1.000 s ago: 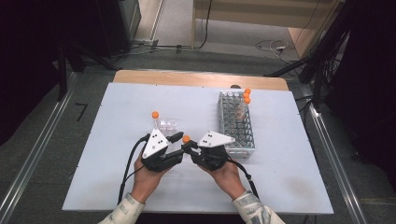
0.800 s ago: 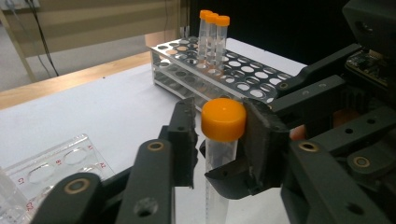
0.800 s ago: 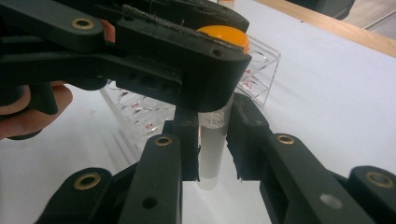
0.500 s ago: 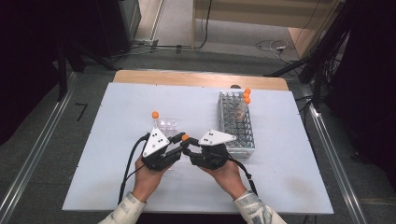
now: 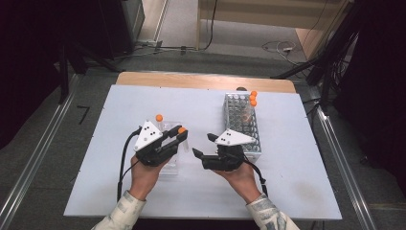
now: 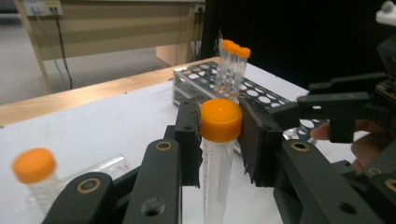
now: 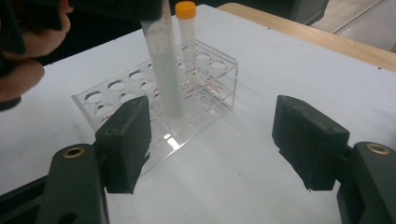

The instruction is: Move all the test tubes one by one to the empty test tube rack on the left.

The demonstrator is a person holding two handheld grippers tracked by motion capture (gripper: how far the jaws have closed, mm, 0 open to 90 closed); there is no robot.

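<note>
My left gripper [image 5: 178, 135] is shut on a clear tube with an orange cap [image 5: 182, 130], held upright above a clear plastic rack [image 5: 171, 165]. In the left gripper view the black pads clamp the tube [image 6: 220, 120] just under its cap. My right gripper [image 5: 202, 144] stands to the right of it; its jaws have just been opening and nothing is between them. In the right gripper view the held tube [image 7: 163, 65] hangs in front of the clear rack [image 7: 116, 93], beyond the open jaws of the right gripper [image 7: 217, 140]. A second capped tube [image 7: 185, 28] stands in that rack.
A metal rack [image 5: 242, 124] with three orange-capped tubes [image 5: 252, 98] at its far end stands right of centre on the white table [image 5: 297, 191]. The right hand lies against its near end. A wooden strip [image 5: 201, 80] runs along the table's far edge.
The two grippers met at the tube before. The right gripper's jaws have opened and let go of it, and the left gripper has drawn away to the left and upward with the tube.
</note>
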